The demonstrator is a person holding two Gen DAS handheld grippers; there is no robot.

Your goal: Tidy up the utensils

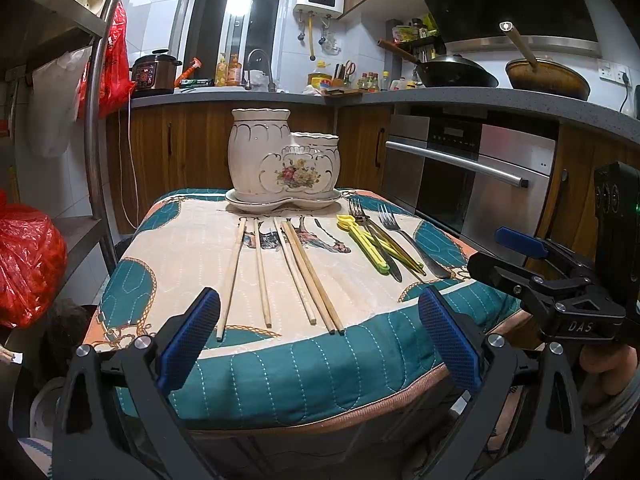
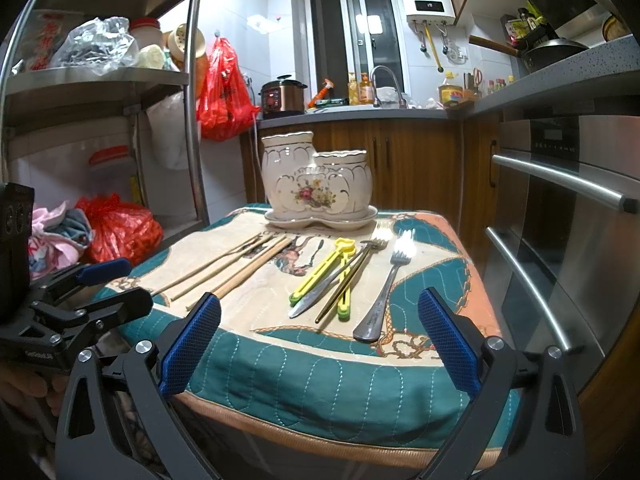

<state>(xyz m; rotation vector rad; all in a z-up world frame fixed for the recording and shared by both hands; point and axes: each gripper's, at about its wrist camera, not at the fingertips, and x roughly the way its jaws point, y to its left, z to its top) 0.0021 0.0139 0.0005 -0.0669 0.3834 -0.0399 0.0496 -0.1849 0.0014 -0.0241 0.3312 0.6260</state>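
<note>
Both claws, left gripper (image 1: 318, 340) and right gripper (image 2: 318, 342), spread wide & holding nothing at near edge of table (image 2: 280, 384); chopsticks (image 1: 292, 270), forks (image 2: 386, 280), yellow tongs (image 2: 324, 272) all flat on cloth, ceramic holder (image 1: 280, 156) at back looks unfilled — task not begun, everything left.

The holder (image 1: 280, 160) stands on its tray (image 1: 280, 203) at the back of the tabletop (image 1: 280, 376). Before it on the left lie the chopsticks (image 1: 280, 272). To their right lie the clips (image 1: 362, 242), a knife (image 1: 386, 256) and two forks (image 1: 408, 236).
</note>
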